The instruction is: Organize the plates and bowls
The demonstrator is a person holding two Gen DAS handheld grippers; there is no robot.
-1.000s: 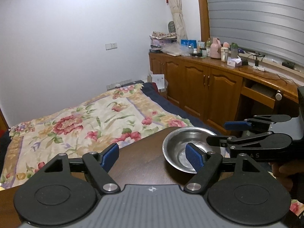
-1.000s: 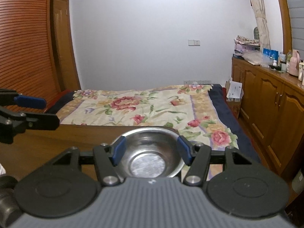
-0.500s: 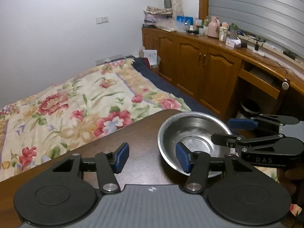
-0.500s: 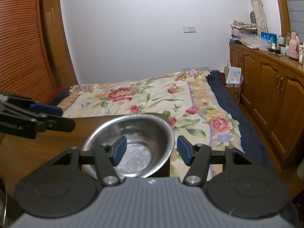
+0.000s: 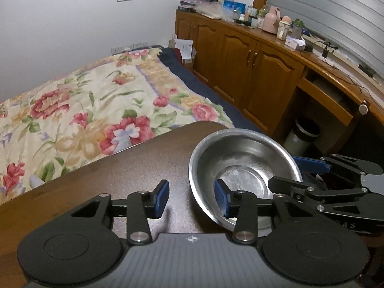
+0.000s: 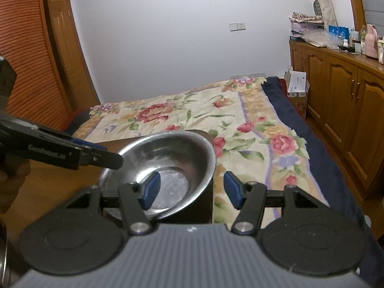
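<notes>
Through the left wrist camera we look down on a steel bowl at the corner of a dark wooden table, with a floral bedspread beyond the table edge. Our left gripper straddles the bowl's near-left rim — one blue pad inside the bowl, the other outside over the tabletop — and its jaws are closing, with a visible gap still between the outer pad and the rim. The right gripper comes in from the right, one finger inside the bowl and one outside the wall.

Through the right wrist camera we see the bowl tilted, its far rim higher than the near one. Our right gripper has its left pad inside the bowl and its right pad outside — that outer pad stands clear of the wall, so the jaws are parted, not clamping. The left gripper reaches in from the left, its tip at the bowl's left rim. Wooden cabinets line the right wall.
</notes>
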